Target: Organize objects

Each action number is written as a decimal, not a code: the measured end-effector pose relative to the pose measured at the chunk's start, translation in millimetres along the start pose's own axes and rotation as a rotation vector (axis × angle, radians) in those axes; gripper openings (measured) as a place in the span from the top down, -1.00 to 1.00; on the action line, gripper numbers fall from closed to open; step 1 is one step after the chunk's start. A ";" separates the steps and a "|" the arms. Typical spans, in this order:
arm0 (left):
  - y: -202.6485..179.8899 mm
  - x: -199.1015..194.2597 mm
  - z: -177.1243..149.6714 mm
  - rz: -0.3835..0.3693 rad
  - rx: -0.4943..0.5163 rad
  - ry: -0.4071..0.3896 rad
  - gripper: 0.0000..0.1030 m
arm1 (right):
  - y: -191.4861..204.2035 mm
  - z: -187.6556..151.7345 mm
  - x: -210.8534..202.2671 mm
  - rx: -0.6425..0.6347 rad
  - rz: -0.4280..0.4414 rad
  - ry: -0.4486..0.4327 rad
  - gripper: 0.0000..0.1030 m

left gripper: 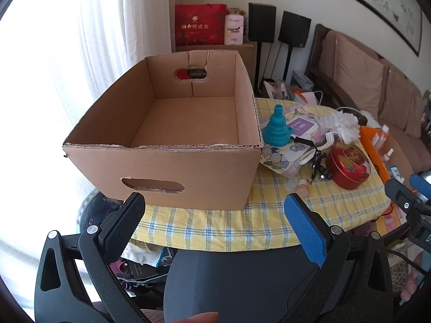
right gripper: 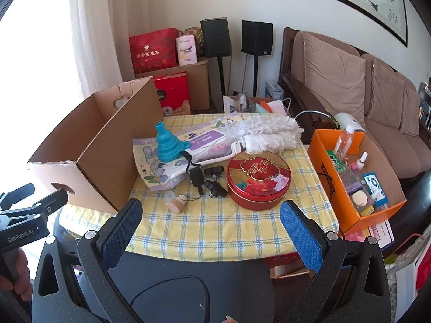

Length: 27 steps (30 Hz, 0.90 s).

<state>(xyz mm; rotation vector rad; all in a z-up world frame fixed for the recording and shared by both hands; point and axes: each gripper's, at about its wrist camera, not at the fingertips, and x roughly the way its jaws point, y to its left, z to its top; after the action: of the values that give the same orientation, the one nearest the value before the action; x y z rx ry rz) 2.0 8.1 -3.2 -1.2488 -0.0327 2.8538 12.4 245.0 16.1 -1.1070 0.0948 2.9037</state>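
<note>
An empty open cardboard box (left gripper: pixel 167 167) (right gripper: pixel 105 148) stands on the left of the table with the yellow checked cloth (left gripper: pixel 215 228) (right gripper: pixel 204 231). To its right lie a blue collapsible funnel (left gripper: pixel 276 127) (right gripper: pixel 168 145), a purple printed packet (right gripper: pixel 188 140), a white duster (right gripper: pixel 266 132), a round red tin (left gripper: pixel 348 167) (right gripper: pixel 257 180), black plugs with cords (right gripper: pixel 212 180) and a small cork-coloured pot (right gripper: pixel 176 206). My left gripper (left gripper: pixel 215 210) is open and empty in front of the box. My right gripper (right gripper: pixel 211 214) is open and empty in front of the tin.
An orange box (right gripper: pixel 353 177) with bottles and small items stands right of the table. A brown sofa (right gripper: pixel 363 94) lies behind it. Two black speakers (right gripper: pixel 256 36) and red gift bags (right gripper: pixel 153 47) stand at the back wall. Curtains hang at the left.
</note>
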 end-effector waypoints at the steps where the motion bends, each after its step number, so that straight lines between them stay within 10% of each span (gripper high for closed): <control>1: 0.2 0.2 -0.2 -0.001 0.000 0.000 -1.00 | -0.2 0.3 -0.1 -0.001 -0.003 0.001 -1.00; 27: -0.9 5.5 -1.7 0.002 0.013 0.006 -1.00 | 0.4 0.8 -0.9 -0.025 -0.003 -0.002 -1.00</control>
<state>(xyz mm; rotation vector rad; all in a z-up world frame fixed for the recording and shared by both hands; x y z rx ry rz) -0.5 9.1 -8.4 -1.2553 -0.0124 2.8470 12.6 244.7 17.4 -1.1071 0.0577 2.9113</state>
